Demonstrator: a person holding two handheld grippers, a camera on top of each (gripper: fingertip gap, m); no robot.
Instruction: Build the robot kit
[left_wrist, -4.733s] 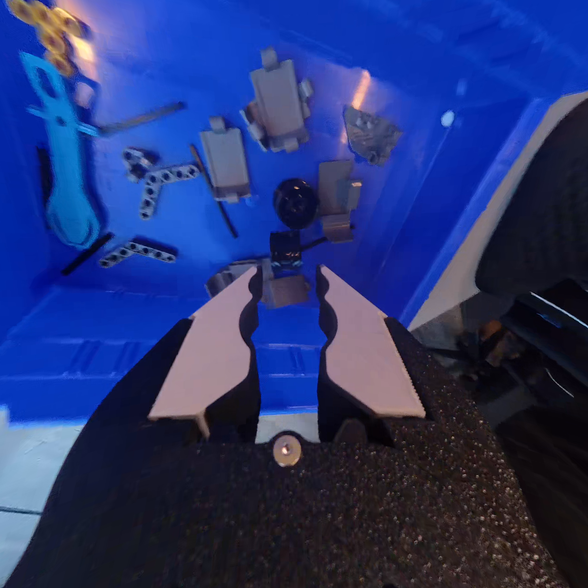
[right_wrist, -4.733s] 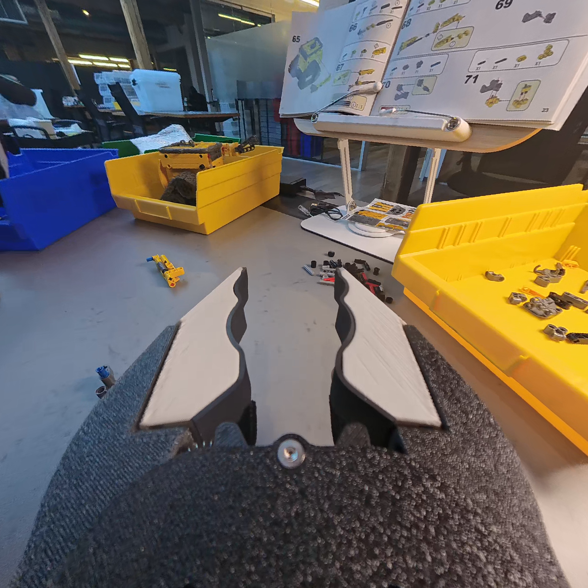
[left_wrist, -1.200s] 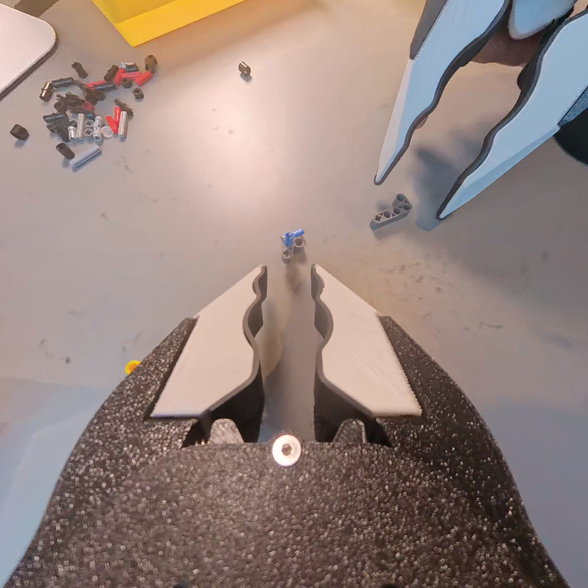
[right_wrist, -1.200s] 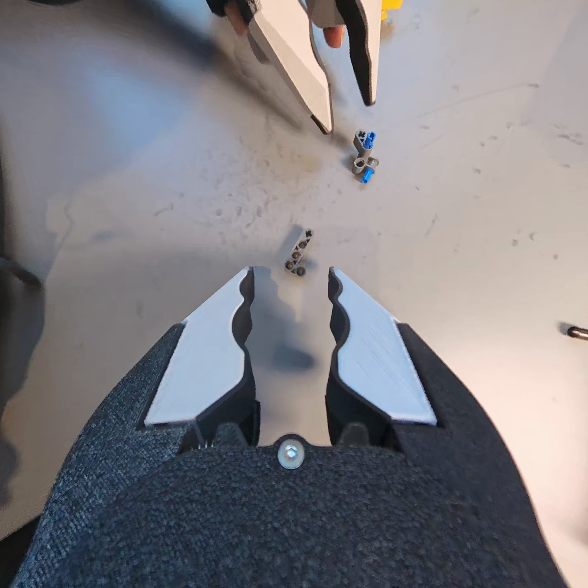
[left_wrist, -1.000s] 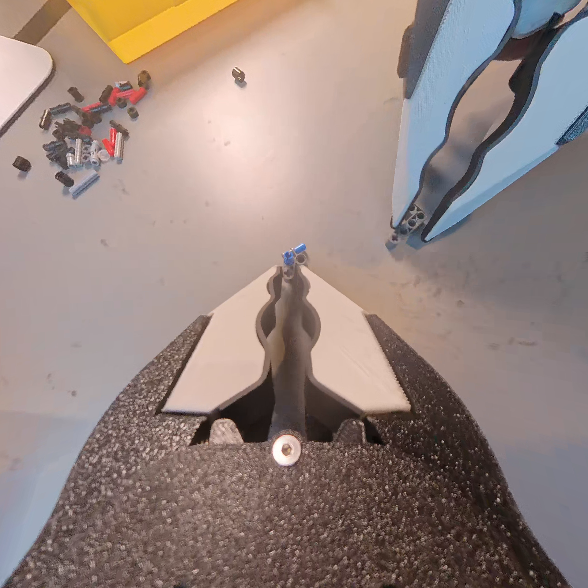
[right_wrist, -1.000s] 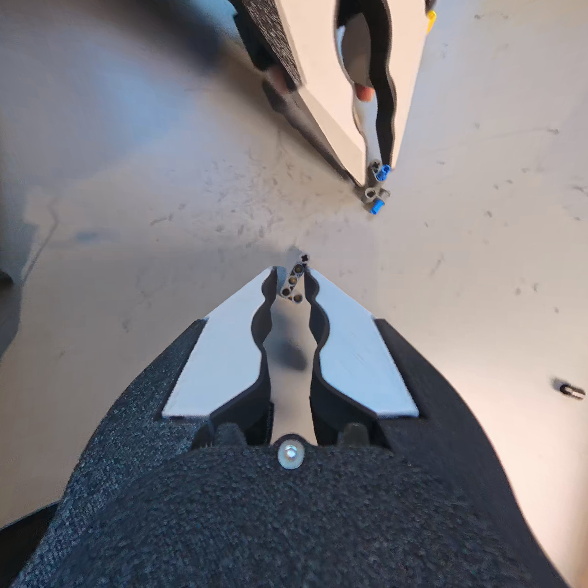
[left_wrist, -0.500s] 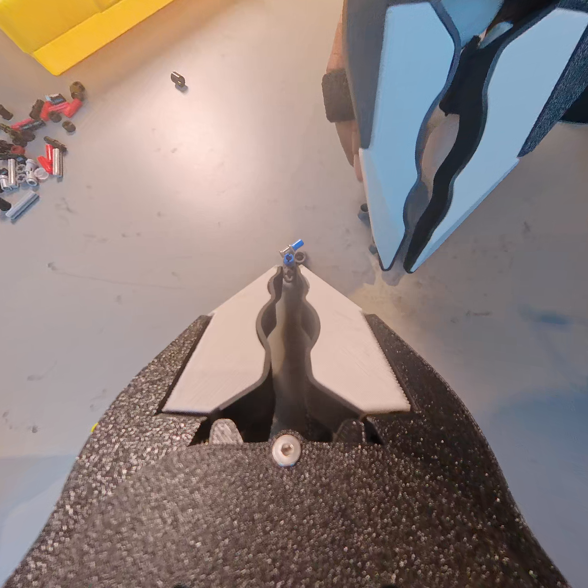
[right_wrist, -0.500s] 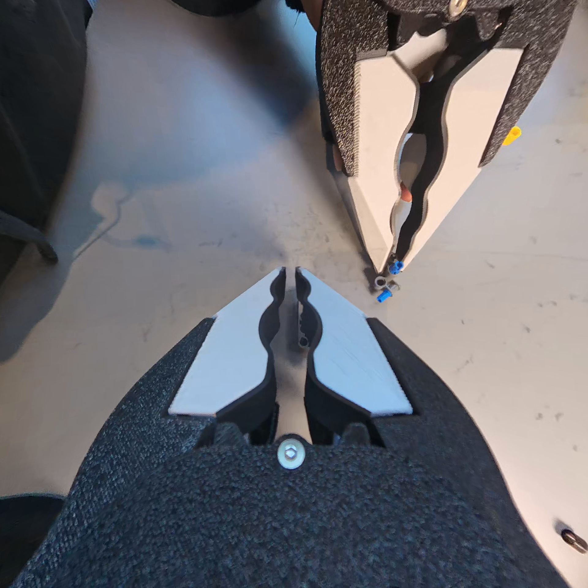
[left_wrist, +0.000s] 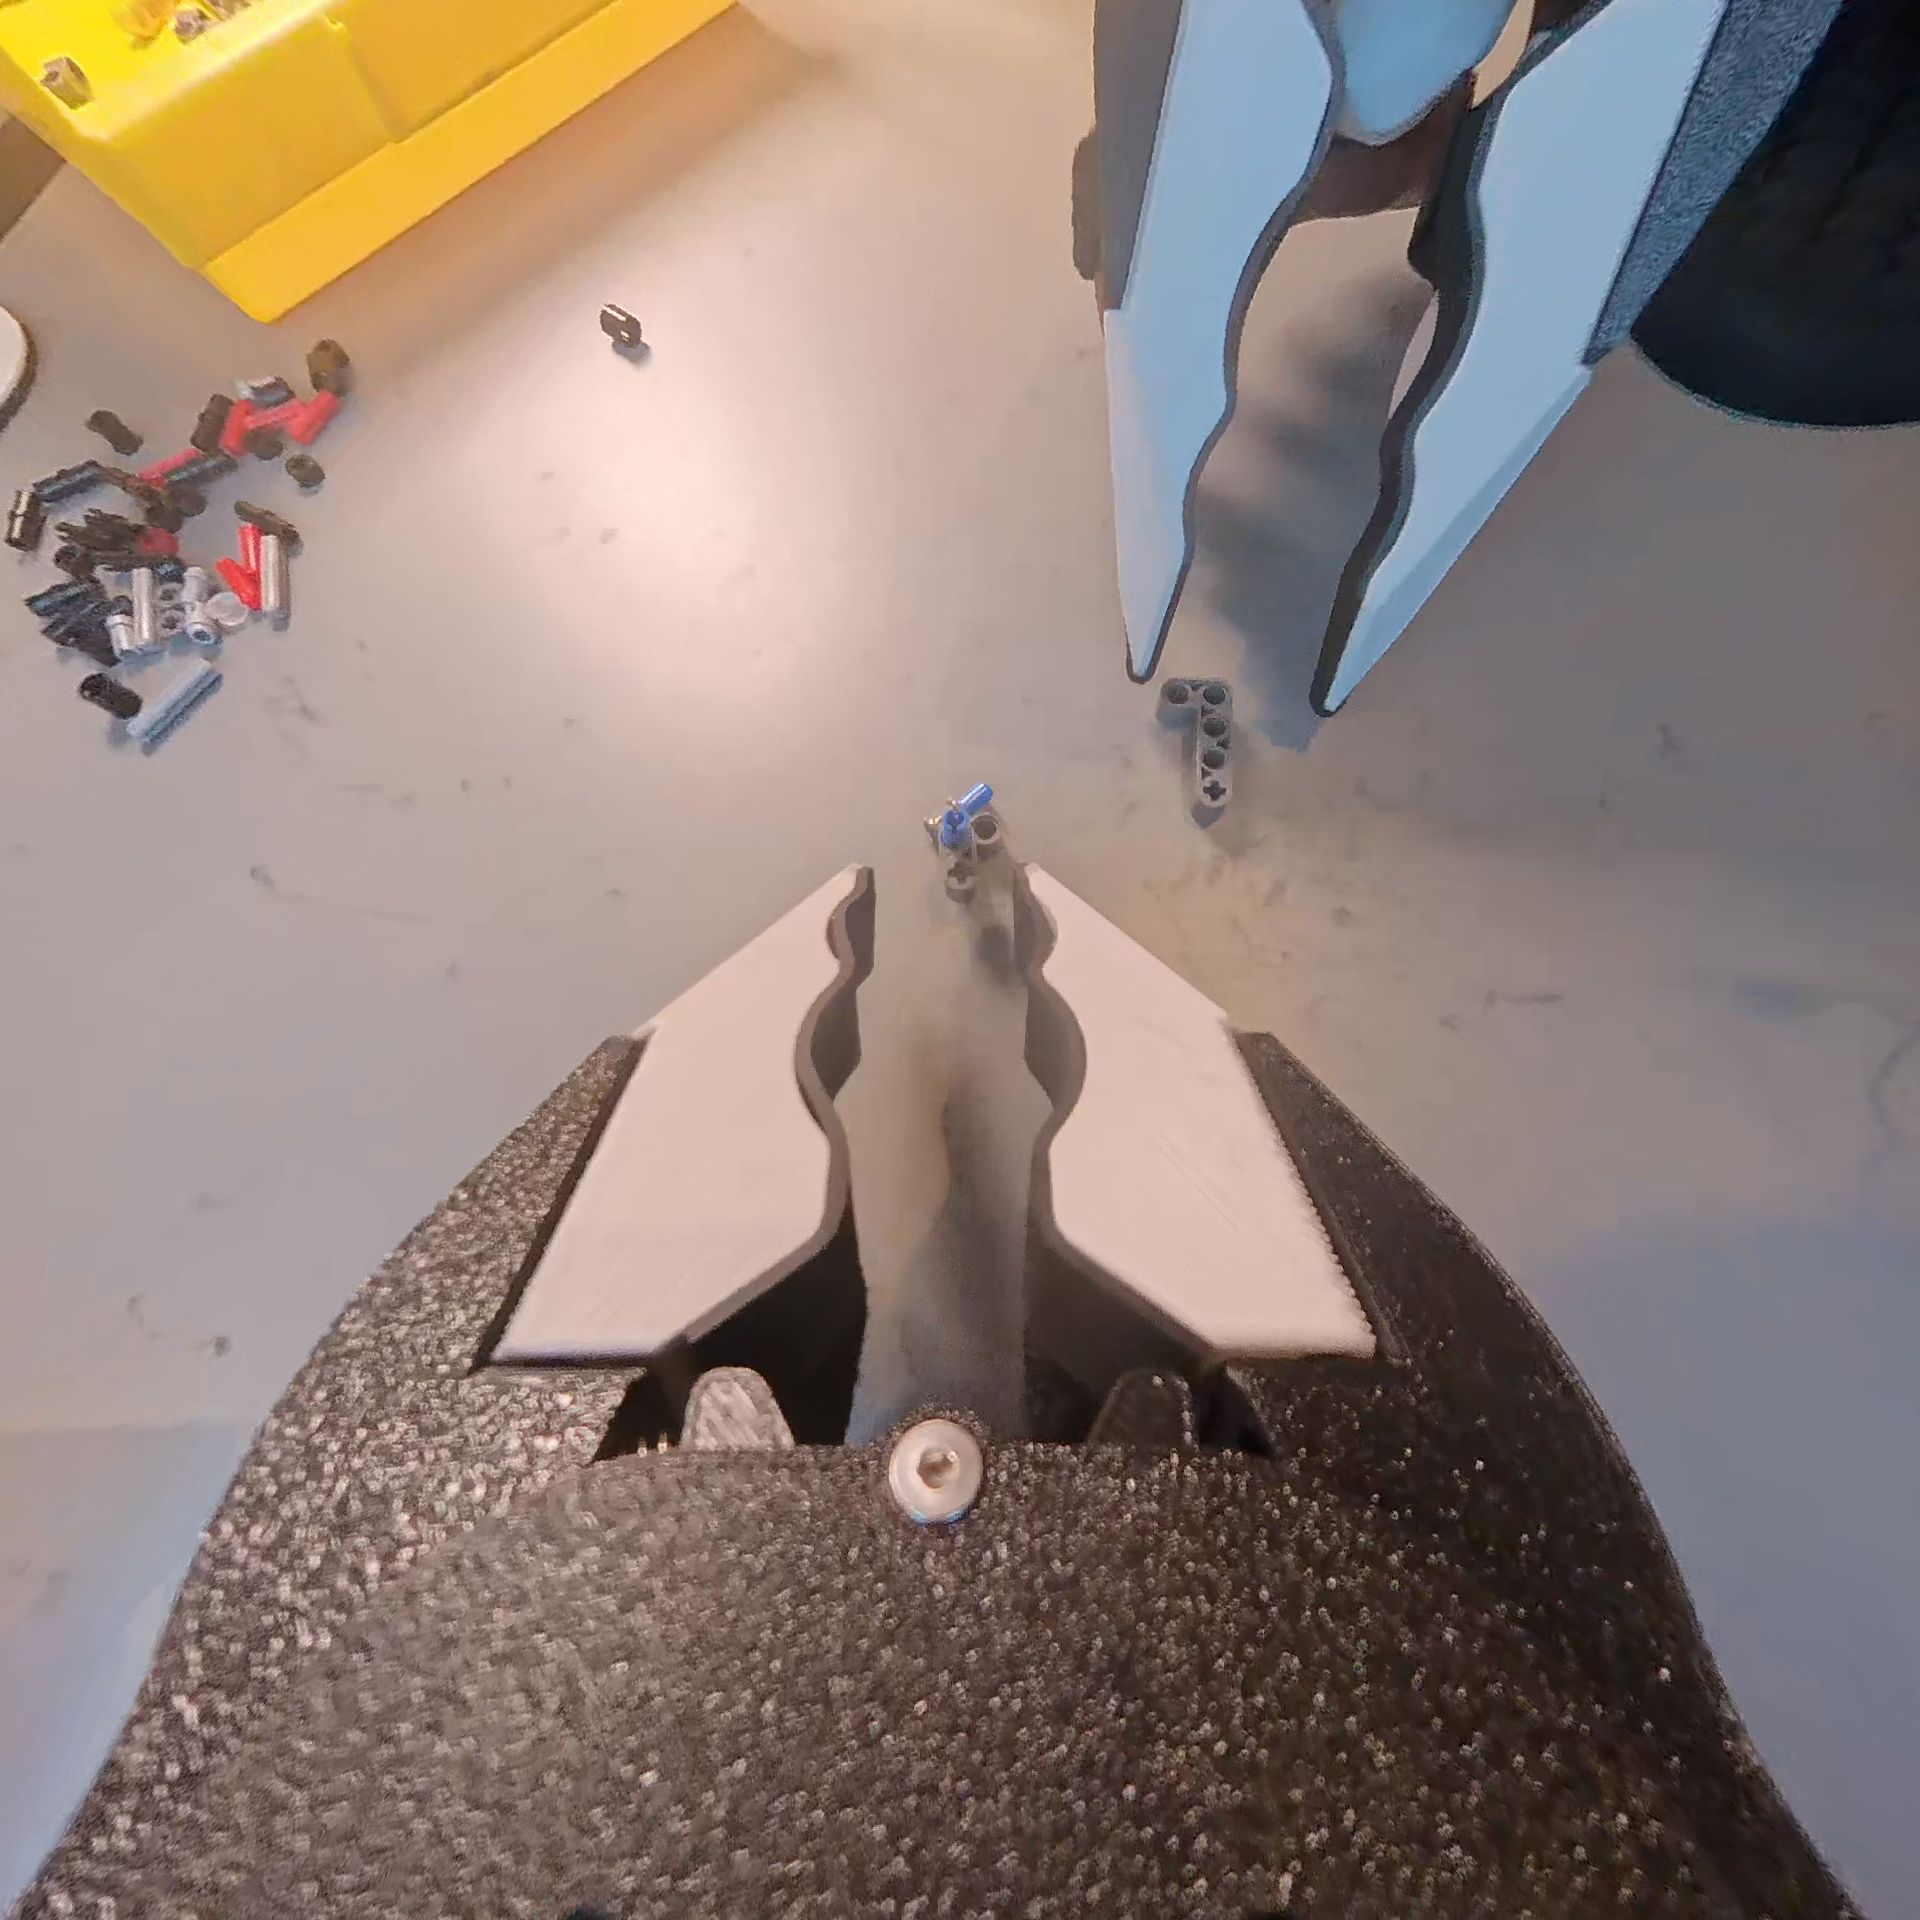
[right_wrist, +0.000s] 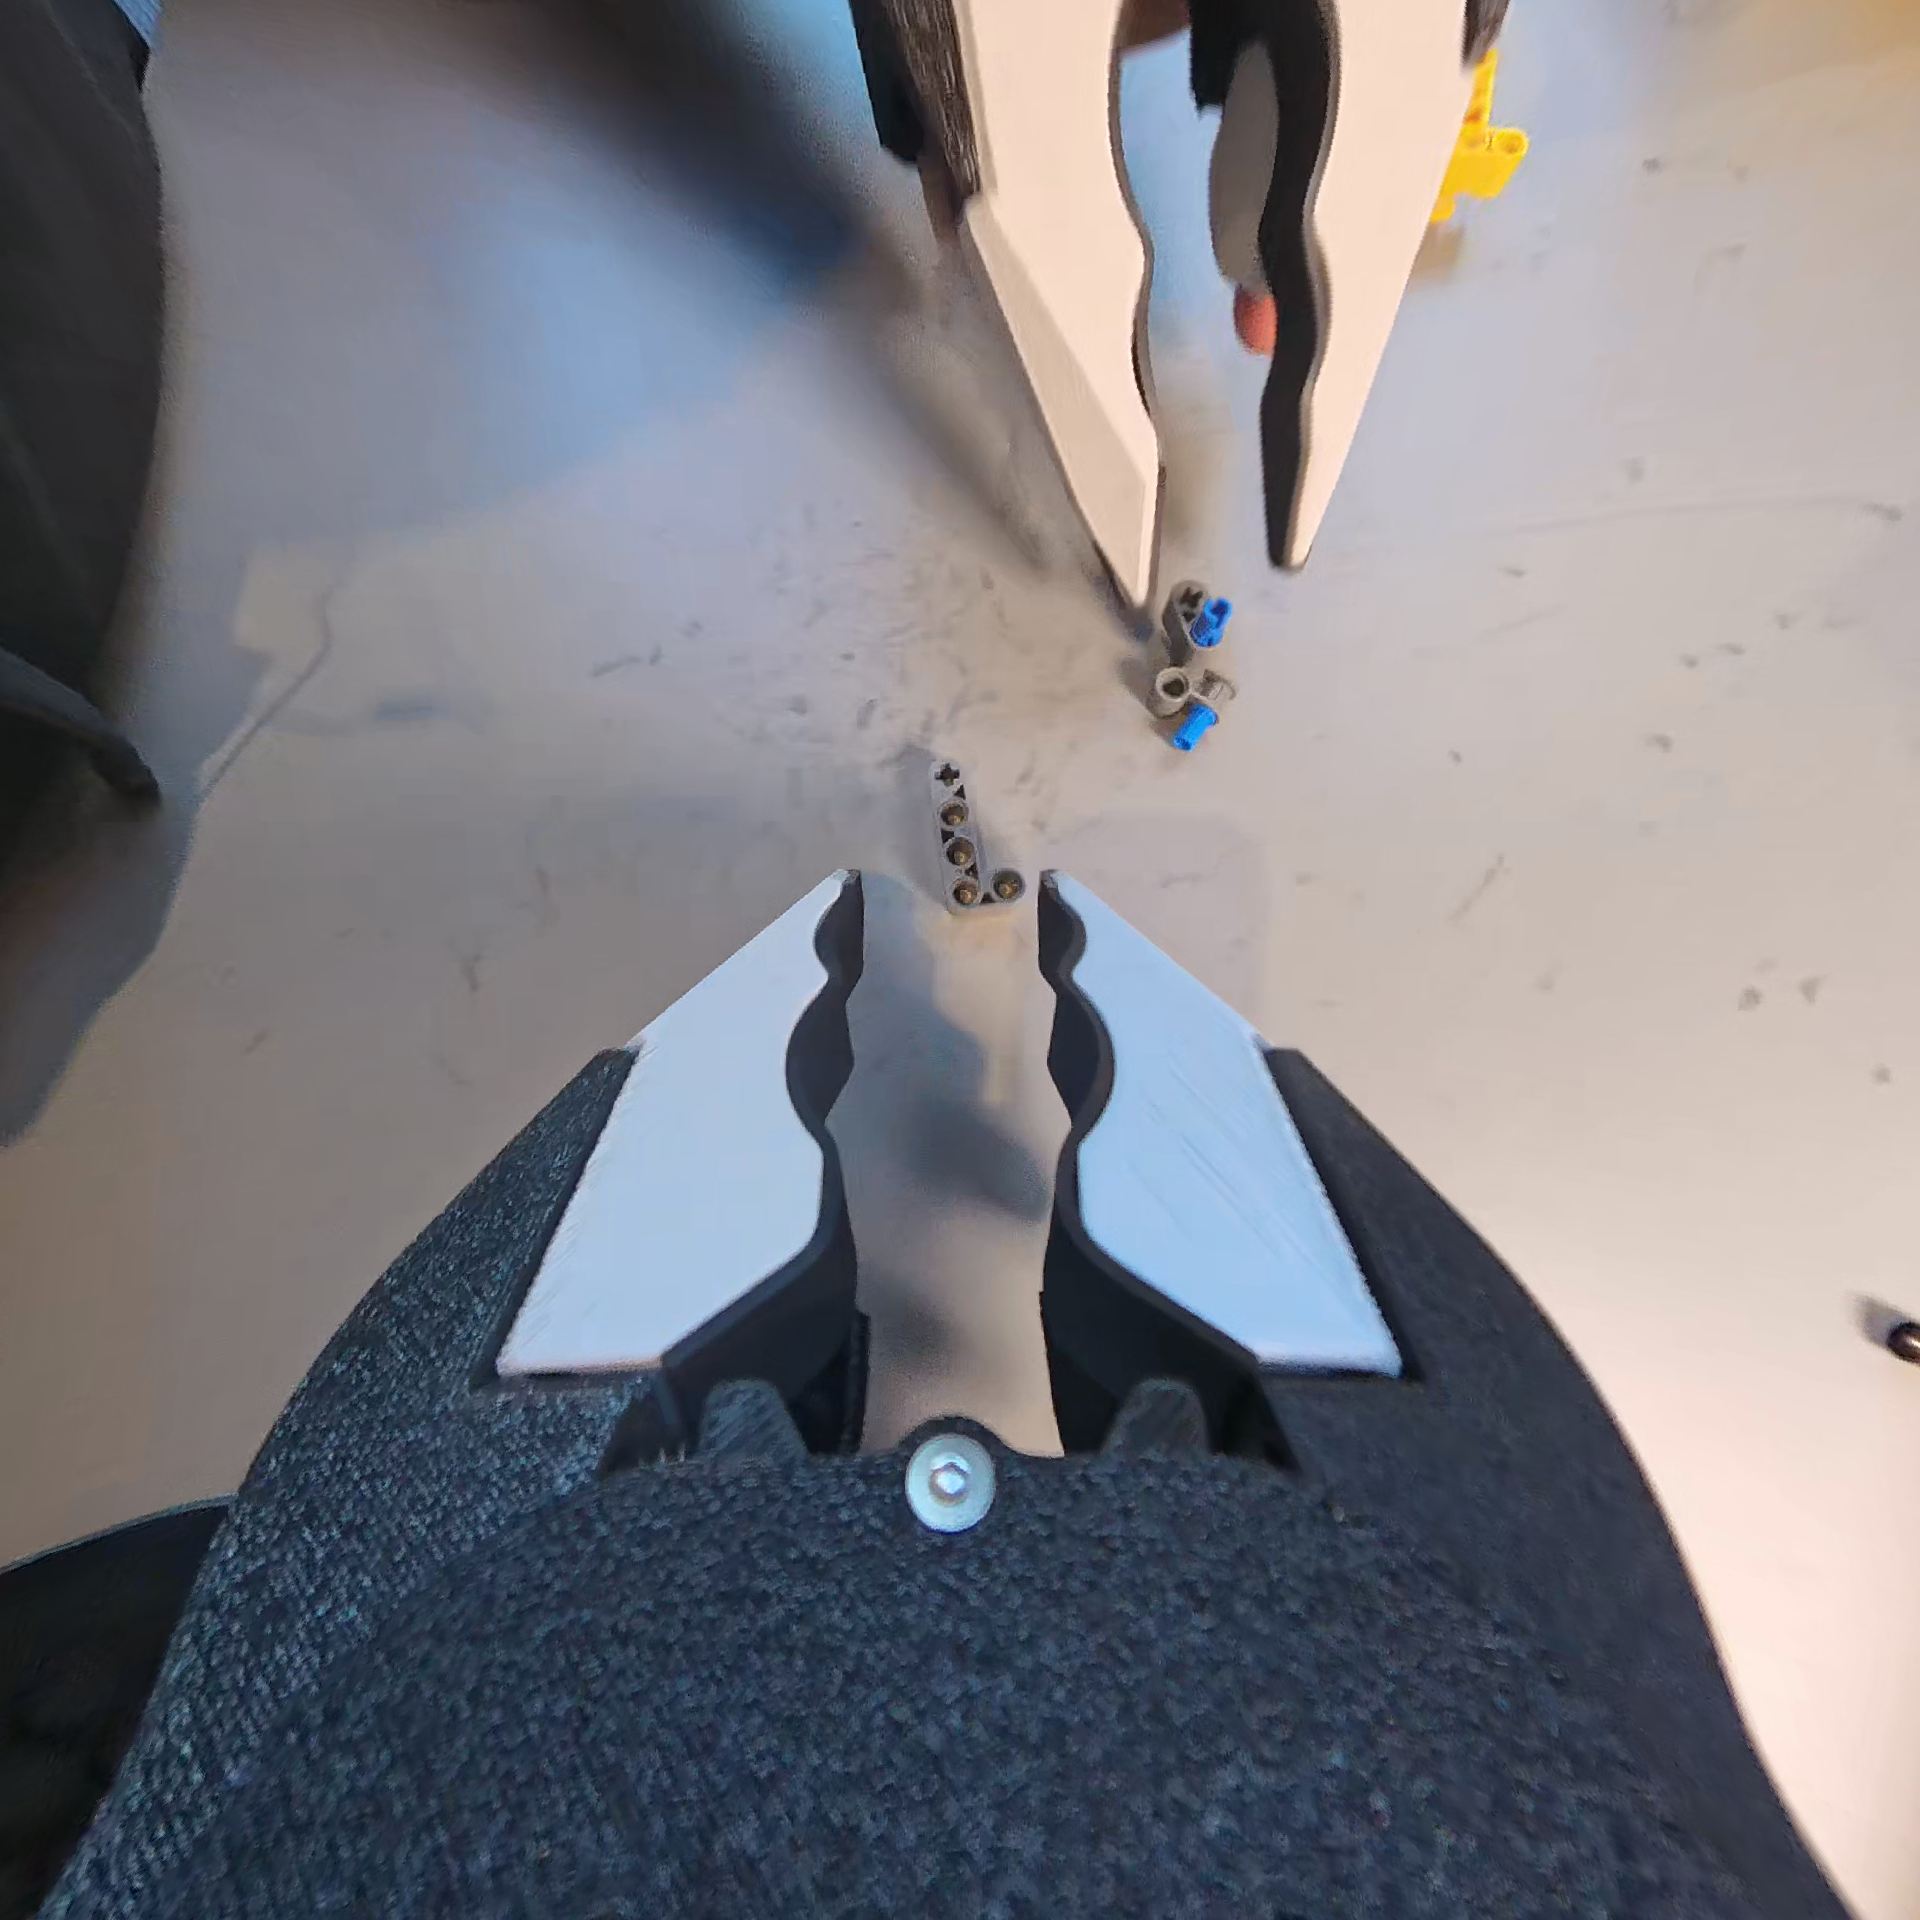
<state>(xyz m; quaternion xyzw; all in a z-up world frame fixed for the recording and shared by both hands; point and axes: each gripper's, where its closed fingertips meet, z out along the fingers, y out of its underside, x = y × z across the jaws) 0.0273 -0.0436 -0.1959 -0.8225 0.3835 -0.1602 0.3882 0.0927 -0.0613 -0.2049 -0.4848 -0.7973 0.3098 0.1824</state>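
Observation:
My left gripper (left_wrist: 948, 883) is open and empty, low over the grey table. A small grey connector piece with blue pins (left_wrist: 968, 840) lies on the table just past its tips. My right gripper (right_wrist: 948, 888) is open and empty. A grey L-shaped beam with holes (right_wrist: 961, 840) lies flat just ahead of its tips. The right gripper also shows in the left wrist view (left_wrist: 1231, 681), with the L-beam (left_wrist: 1202, 732) between and below its tips. The left gripper shows in the right wrist view (right_wrist: 1221, 577), above the connector pieces with blue pins (right_wrist: 1193, 665).
A yellow bin (left_wrist: 312, 135) stands at the far left. A pile of small black, red and grey pins (left_wrist: 156, 540) lies on the table left of me. One loose black pin (left_wrist: 621, 324) lies apart. A yellow part (right_wrist: 1481, 166) lies beyond the left gripper. A dark pin (right_wrist: 1896, 1340) lies at the right edge. My right fingertips sit around 8 cm from my left ones. Left tips and right tips are each some 20 cm from the loose black pin (left_wrist: 621, 324).
Half a second ago both grippers were shut, the left on the blue-pinned connector, the right on the L-beam. Both have opened and both pieces now lie on the table.

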